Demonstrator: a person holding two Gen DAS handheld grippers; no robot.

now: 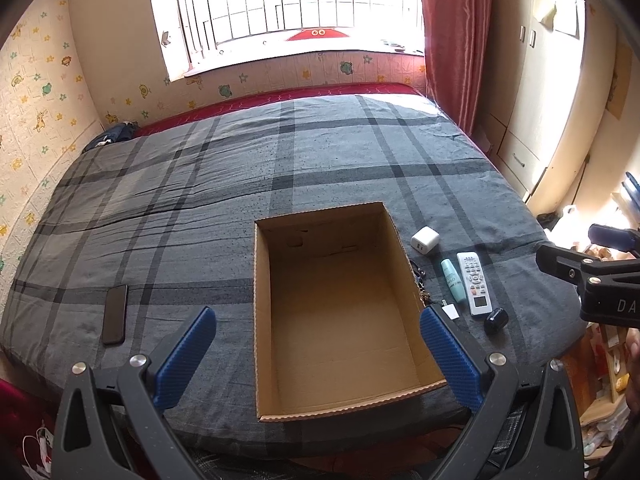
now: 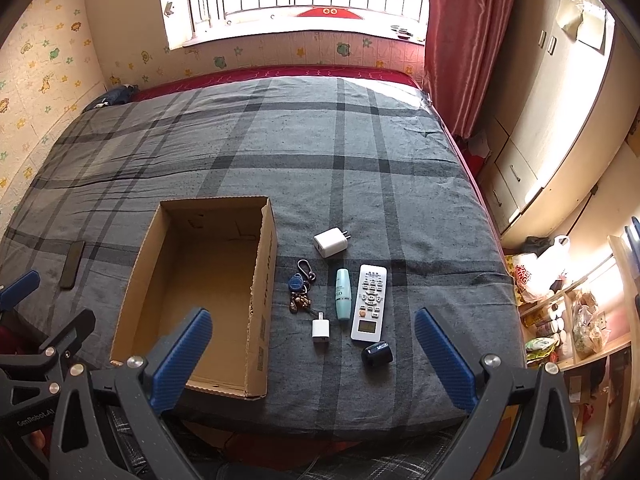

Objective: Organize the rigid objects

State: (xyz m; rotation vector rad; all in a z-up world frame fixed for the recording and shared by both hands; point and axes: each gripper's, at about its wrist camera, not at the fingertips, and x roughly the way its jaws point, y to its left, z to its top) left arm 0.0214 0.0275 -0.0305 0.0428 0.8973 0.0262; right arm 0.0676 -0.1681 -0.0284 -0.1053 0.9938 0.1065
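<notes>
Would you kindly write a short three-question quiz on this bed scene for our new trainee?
1. True or false: the cardboard box already holds an item.
2. Which lies nearest the white remote? A. black phone B. teal tube C. keys
3. Fill in: both the left claw and the right claw are ____.

Key: 1. False, it is empty. 2. B. 3. open, holding nothing.
</notes>
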